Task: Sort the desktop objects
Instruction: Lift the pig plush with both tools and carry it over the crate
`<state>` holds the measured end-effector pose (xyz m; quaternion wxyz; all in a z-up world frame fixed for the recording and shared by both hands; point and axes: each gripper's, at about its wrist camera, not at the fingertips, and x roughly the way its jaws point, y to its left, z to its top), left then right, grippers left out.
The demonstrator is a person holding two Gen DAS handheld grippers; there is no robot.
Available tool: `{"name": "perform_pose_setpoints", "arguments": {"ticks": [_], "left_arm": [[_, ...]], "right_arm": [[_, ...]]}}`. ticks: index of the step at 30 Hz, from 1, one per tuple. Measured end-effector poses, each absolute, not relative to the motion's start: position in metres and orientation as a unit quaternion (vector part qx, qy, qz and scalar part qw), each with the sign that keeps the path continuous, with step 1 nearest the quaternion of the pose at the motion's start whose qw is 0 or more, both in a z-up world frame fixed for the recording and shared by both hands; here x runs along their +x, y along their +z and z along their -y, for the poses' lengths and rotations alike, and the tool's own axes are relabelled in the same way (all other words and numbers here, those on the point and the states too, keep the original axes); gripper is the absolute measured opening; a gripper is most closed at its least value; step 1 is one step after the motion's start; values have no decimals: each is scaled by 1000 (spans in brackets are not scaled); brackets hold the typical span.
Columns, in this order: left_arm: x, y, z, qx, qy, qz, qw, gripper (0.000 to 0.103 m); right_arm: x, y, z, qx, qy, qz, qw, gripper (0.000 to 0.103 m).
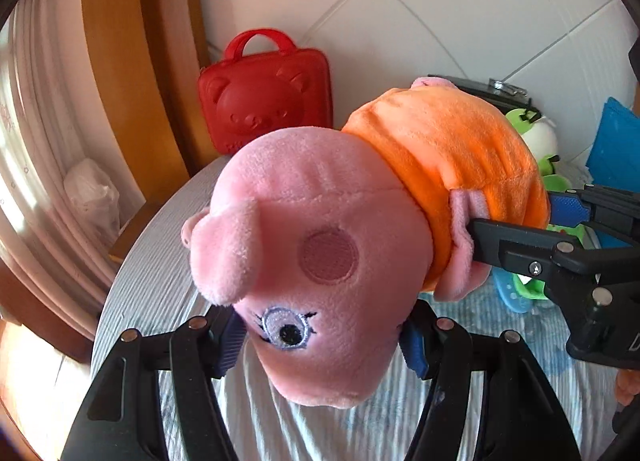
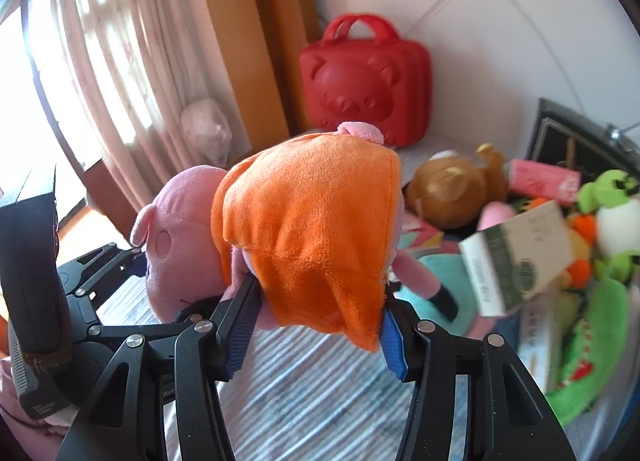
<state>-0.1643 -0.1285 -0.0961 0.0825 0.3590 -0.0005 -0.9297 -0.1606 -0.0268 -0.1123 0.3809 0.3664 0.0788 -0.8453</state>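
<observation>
A pink pig plush (image 1: 312, 245) in an orange dress (image 1: 448, 157) hangs in the air above the striped tablecloth (image 1: 160, 293). My left gripper (image 1: 322, 341) is shut on its head, blue pads on both sides. My right gripper (image 2: 316, 325) is shut on the plush (image 2: 180, 245) at the lower edge of the orange dress (image 2: 312, 229). The right gripper also shows in the left wrist view (image 1: 520, 233), clamping the plush's arm and dress. The left gripper shows at the left of the right wrist view (image 2: 132, 261).
A red bear-face case (image 1: 264, 101) stands against the tiled wall; it also shows in the right wrist view (image 2: 364, 85). At the right lies a pile of toys: a brown bear plush (image 2: 456, 185), a green and white plush (image 2: 612, 213), a tilted box (image 2: 520, 257), a pink box (image 2: 544, 177). Curtains (image 2: 112, 73) hang at left.
</observation>
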Motion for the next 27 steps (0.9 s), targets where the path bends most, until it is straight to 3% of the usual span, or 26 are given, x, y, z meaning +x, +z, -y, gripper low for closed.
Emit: {"name": "perform_pose_setpoints", "arguments": {"ticks": [9,27], "left_arm": [[-150,-27,43,286,-957,37,-24,63],[-132,82,-209,190,-950,96,-228,64]], "right_arm": [[-118,-34,-73,313,-905,-57,282,54],[-41,77,-313,235,-969,-25,76,54]]}}
